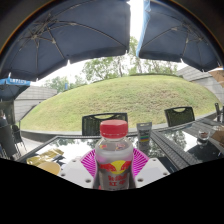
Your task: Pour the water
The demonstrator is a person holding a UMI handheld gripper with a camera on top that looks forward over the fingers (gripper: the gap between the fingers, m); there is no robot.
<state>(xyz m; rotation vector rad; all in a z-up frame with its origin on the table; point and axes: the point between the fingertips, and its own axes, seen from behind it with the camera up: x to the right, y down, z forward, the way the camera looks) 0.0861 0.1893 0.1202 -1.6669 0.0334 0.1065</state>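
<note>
1. Red-capped and clear-bodied, the bottle (114, 155) is standing upright between the pink pads (89, 161) of the gripper (114, 165), with both pads appearing to pinch its labelled sides.
2. The bottle is sitting over the glass counter (170, 150), and a small cup (144, 130) is waiting just beyond it, with chairs (105, 121) behind.
3. The step in hand is probably carrying the bottle toward that cup; keeping it vertical is mattering most.
4. The cap is looking closed, so pouring is likely needing it off first.
5. Squeezing gently is advisable, since thin plastic is likely to buckle.
</note>
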